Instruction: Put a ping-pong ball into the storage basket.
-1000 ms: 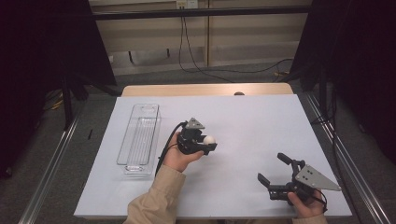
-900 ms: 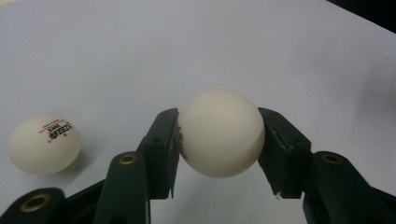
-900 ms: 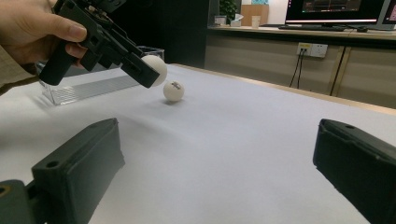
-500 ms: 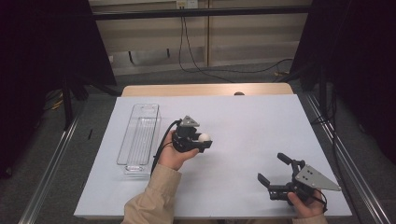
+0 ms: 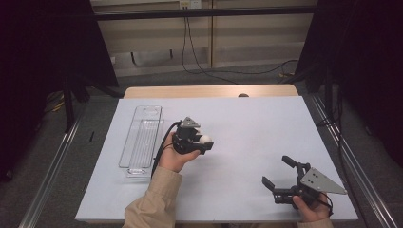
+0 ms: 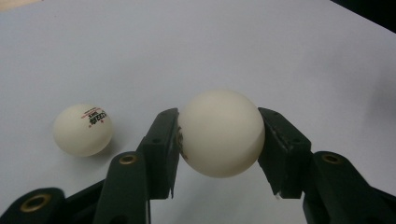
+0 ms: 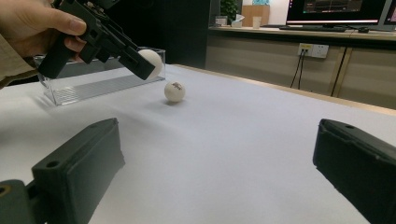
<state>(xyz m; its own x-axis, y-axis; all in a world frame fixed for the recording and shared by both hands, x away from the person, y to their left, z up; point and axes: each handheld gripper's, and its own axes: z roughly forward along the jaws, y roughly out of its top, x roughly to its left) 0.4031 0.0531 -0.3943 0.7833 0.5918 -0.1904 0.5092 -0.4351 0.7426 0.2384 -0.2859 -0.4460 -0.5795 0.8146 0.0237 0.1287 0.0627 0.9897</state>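
Note:
My left gripper (image 5: 204, 142) is held above the middle of the white table, shut on a white ping-pong ball (image 6: 219, 133); its black pads press on both sides of the ball. A second white ball (image 6: 83, 129) with printed lettering lies on the table just beyond it, and it also shows in the right gripper view (image 7: 174, 91) below the held ball (image 7: 152, 63). My right gripper (image 5: 275, 170) rests near the table's front right, open, with nothing between its jaws (image 7: 218, 128).
A long clear plastic tray (image 5: 142, 137) lies left of the left hand, lengthwise toward the far edge. The white table sheet (image 5: 247, 123) ends at a wooden strip at the back. Cables hang behind the table.
The left hand has drifted slightly to the left with the ball still in its jaws. The right gripper has not moved.

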